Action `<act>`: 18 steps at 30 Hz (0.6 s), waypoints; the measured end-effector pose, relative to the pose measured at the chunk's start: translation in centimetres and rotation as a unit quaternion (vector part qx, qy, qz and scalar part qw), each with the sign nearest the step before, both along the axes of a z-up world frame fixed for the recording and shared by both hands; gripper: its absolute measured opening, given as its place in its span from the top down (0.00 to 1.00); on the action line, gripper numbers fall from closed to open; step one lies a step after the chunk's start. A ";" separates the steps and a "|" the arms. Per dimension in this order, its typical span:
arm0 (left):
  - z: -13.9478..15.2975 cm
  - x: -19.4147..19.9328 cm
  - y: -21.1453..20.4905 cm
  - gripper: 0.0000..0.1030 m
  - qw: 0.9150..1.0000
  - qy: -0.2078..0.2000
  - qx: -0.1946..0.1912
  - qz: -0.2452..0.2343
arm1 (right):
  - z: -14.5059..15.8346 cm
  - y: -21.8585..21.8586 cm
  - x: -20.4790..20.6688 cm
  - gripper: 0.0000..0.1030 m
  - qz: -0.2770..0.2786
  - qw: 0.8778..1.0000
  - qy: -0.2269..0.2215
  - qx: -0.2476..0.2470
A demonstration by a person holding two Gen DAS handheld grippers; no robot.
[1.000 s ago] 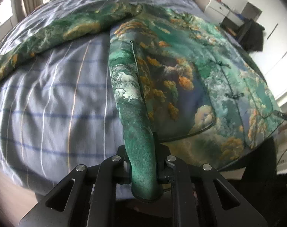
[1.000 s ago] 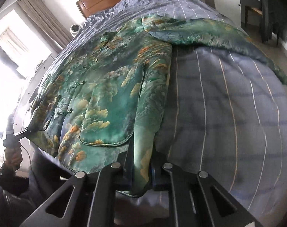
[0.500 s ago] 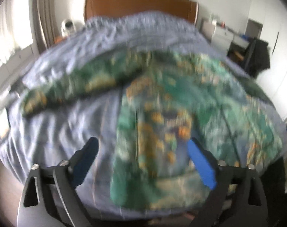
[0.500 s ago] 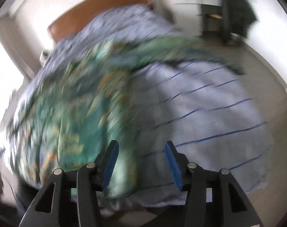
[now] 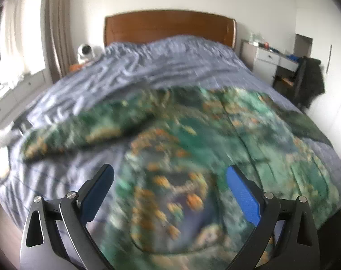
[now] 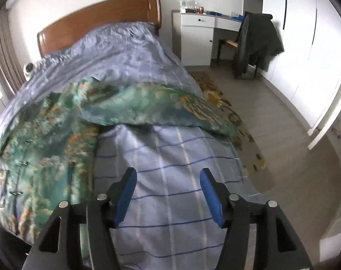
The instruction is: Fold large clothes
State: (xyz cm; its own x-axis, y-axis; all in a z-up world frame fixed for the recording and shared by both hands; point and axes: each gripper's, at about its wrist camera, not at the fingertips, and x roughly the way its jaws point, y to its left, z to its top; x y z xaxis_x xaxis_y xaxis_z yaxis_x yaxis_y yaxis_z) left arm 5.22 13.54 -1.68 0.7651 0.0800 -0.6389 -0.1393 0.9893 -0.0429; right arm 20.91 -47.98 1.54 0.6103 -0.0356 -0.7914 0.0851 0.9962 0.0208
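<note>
spread flat on the striped bed: a green patterned jacket; left hand-held gripper wide open, empty. right hand-held gripper just opening, nothing between jaws.

Both wrist views sit above the bed's foot end, facing 12 o'clock toward the headboard, tilted down. Right view sits further right. Shared: patterned garment, headboard, desk.

Open bedspread ahead of right claw; jacket sleeve bars twelve o'clock, jacket body nine o'clock
</note>
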 end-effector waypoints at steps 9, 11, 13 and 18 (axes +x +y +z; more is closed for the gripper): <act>-0.6 -0.6 -2.2 0.03 0.999 0.005 0.023 -0.036 | -3.1 1.7 1.0 0.39 0.019 0.997 0.055 -0.045; -0.5 -0.6 -2.3 0.03 0.999 0.001 0.005 -0.034 | -2.8 1.3 1.0 0.39 0.004 0.999 0.042 -0.030; -0.9 -0.3 -2.5 0.03 0.999 0.009 -0.008 -0.032 | -3.3 1.5 1.2 0.39 0.007 0.999 0.049 -0.008; -1.3 0.1 -3.1 0.03 0.999 0.034 -0.008 -0.030 | -5.2 2.5 2.5 0.39 0.015 0.998 0.059 0.013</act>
